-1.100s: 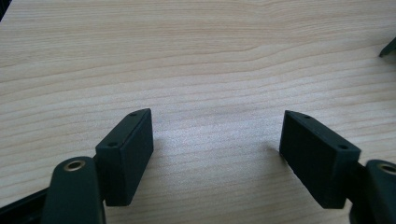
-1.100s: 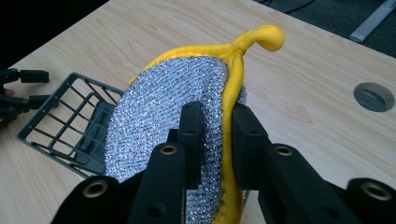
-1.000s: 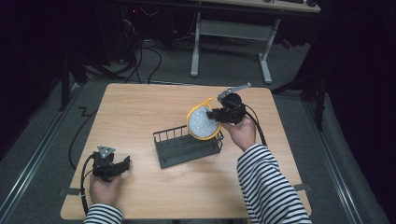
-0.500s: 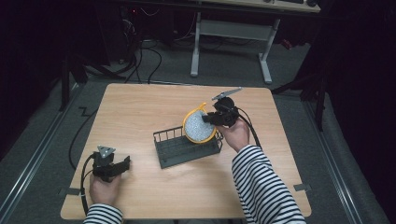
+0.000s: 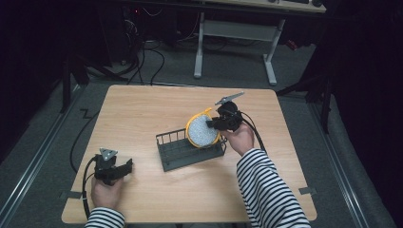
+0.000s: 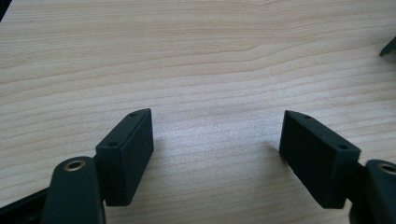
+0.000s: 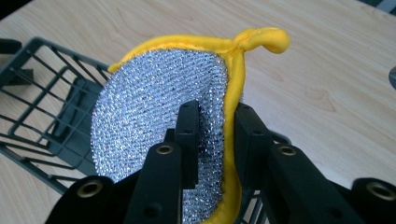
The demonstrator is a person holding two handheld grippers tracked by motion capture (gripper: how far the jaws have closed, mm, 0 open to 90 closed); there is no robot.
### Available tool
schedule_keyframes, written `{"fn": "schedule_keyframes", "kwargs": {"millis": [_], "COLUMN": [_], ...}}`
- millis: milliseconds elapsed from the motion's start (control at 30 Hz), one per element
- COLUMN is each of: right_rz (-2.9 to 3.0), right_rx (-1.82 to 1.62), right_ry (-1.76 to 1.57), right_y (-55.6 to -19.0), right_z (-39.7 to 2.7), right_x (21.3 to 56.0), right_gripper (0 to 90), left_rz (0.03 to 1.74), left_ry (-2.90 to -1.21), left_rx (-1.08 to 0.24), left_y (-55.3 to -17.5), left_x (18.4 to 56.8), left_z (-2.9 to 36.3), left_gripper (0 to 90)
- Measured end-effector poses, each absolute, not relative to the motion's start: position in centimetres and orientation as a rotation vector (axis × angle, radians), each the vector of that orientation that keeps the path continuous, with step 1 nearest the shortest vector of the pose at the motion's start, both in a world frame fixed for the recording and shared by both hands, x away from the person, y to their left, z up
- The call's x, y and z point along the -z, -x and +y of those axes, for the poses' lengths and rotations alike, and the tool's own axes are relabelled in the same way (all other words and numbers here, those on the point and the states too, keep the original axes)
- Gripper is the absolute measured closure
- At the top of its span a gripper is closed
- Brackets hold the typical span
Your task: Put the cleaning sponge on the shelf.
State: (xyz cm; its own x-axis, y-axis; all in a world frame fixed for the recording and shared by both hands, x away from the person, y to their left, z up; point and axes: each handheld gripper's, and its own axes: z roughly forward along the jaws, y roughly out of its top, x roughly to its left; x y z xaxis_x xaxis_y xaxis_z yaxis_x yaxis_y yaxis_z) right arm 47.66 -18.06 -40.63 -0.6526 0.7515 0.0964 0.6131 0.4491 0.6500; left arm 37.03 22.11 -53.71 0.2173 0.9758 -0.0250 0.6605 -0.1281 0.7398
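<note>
Right gripper view: right gripper (image 7: 212, 126) jaws nipping scouring pad (image 7: 154, 116) edge, just been easing apart; left gripper (image 6: 217, 140) jaws wide, empty.

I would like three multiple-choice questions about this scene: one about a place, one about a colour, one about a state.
1. Where is the scouring pad?
A. at the right end of the wire basket
B. beside the left claw
C. on the floor

2. What colour is the pad's edge?
A. red
B. yellow
C. green

3. How does the left claw stand?
A. shut on the pad
B. shut on the basket
C. open, with nothing between its fingers

Answers:
1 A: in the high view the right claw holds the pad upright at the basket's right end; whether it rests on the basket's floor I cannot tell.
2 B: a yellow border runs around the silver mesh.
3 C: bare wooden table shows between its two fingers.
</note>
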Motion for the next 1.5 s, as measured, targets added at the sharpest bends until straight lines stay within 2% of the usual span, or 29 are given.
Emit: {"fn": "schedule_keyframes", "kwargs": {"millis": [533,800,967,1500], "right_rz": [2.518,2.504,2.478,2.341], "right_rx": [-0.918,-0.932,-0.959,-1.024], "right_ry": [-1.174,-1.2,-1.202,-1.277], "right_y": [-46.7,-46.6,-46.2,-44.0], "right_z": [-18.2,-18.7,-19.3,-24.1], "right_x": [41.8,41.5,41.0,39.4], "right_gripper": [71.5,52.4,47.0,45.4], "left_rz": [1.512,1.512,1.512,1.511], "left_ry": [-1.863,-1.864,-1.864,-1.869], "left_rx": [-0.641,-0.642,-0.645,-0.648], "left_y": [-37.0,-37.0,-37.0,-37.0], "left_x": [53.7,53.7,53.7,53.7], "left_z": [22.1,22.1,22.1,22.0], "left_gripper": [26.5,26.6,26.6,26.6]}}
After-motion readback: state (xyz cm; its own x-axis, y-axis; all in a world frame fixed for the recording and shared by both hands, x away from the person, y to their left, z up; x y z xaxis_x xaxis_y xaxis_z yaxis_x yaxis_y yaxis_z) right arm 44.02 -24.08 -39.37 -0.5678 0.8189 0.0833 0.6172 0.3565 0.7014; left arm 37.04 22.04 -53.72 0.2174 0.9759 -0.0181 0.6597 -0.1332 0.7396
